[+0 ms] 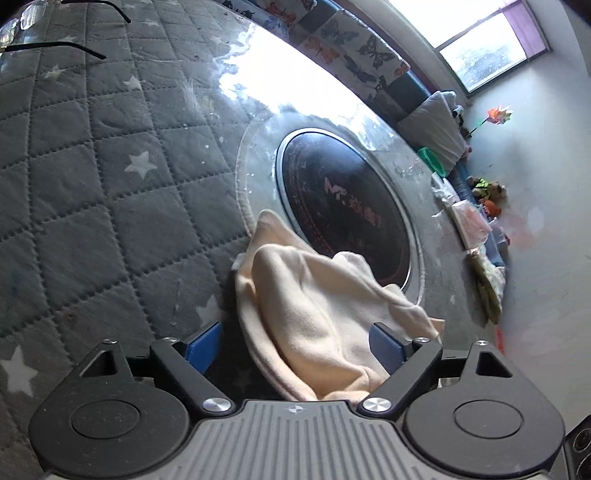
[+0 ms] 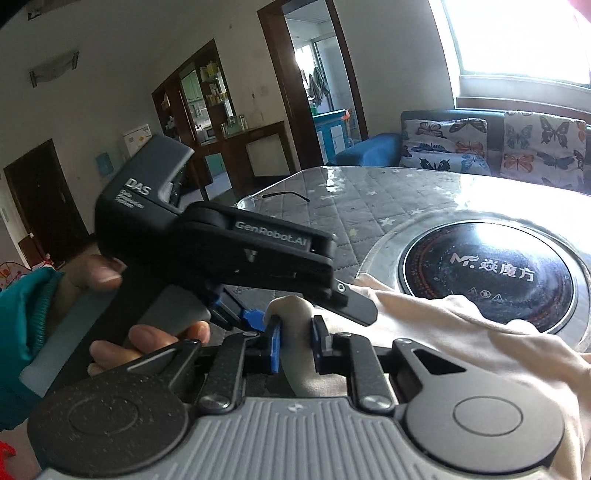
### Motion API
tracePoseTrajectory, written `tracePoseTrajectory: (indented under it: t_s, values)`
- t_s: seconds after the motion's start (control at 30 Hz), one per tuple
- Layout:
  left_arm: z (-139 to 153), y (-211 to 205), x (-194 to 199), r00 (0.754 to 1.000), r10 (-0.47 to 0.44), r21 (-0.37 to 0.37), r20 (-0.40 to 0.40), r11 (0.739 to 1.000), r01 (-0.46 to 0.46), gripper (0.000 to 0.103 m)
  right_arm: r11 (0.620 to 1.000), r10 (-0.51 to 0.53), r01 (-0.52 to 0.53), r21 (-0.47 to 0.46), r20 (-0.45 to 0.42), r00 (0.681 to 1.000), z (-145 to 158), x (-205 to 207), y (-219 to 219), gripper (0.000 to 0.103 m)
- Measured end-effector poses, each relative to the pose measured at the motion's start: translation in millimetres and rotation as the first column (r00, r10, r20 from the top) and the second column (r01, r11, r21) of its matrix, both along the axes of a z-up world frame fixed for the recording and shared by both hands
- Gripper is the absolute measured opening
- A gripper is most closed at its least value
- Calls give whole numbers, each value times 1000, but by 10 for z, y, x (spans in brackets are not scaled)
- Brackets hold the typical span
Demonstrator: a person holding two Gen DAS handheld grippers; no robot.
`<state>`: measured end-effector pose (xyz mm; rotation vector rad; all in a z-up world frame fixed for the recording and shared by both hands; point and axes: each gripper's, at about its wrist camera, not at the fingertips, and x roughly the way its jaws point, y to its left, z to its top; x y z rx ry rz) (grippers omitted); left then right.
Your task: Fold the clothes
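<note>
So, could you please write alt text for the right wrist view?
The right gripper is shut on a bunched fold of a cream cloth lying on a quilted grey table. The left gripper, held in a teal-sleeved hand, reaches toward the same fold.

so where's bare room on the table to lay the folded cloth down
The quilted star cover lies bare between the eyeglasses at the far corner and the round cooktop. It is crowded near the cooktop's rim, where the cream cloth drapes and both the left gripper and right gripper work.
</note>
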<state>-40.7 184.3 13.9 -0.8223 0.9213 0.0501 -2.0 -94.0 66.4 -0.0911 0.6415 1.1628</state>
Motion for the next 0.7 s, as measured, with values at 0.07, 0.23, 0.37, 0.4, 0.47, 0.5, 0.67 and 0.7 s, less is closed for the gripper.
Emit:
tracePoseTrajectory:
  t_s: [0.07, 0.23, 0.37, 0.4, 0.47, 0.5, 0.67, 0.7]
  values:
    - [-9, 2, 21, 1000, -3, -21, 1, 1000, 3, 83, 1000, 3, -3, 3, -2, 1000, 4, 9, -9, 15]
    - [-111, -26, 84, 1000, -28, -115, 7, 993, 28, 55, 1000, 8, -8, 16, 5, 1000, 5, 14, 4, 15]
    - [-189, -19, 102, 1000, -27, -153, -1, 988, 27, 37, 1000, 12, -12, -3, 25, 1000, -24, -24, 19, 15]
    - [-187, -18, 100, 1000, -27, -149, -2, 988, 27, 33, 1000, 15, -15, -9, 27, 1000, -30, -32, 18, 15]
    - [-193, -14, 93, 1000, -28, -142, -4, 989, 27, 28, 999, 33, -33, -20, 35, 999, -33, -55, 15, 18]
    - [-199, -9, 87, 1000, -28, -142, -4, 990, 27, 26, 999, 36, -35, -24, 39, 999, -33, -62, 9, 21]
    - [-195, -28, 67, 999, -36, -122, 11, 992, 38, 25, 999, 12, -10, -45, 51, 999, -21, -53, -157, 23]
    - [-188, -36, 70, 999, -41, -114, 12, 993, 42, 25, 999, -9, 11, -50, 52, 999, -27, -35, -210, 24]
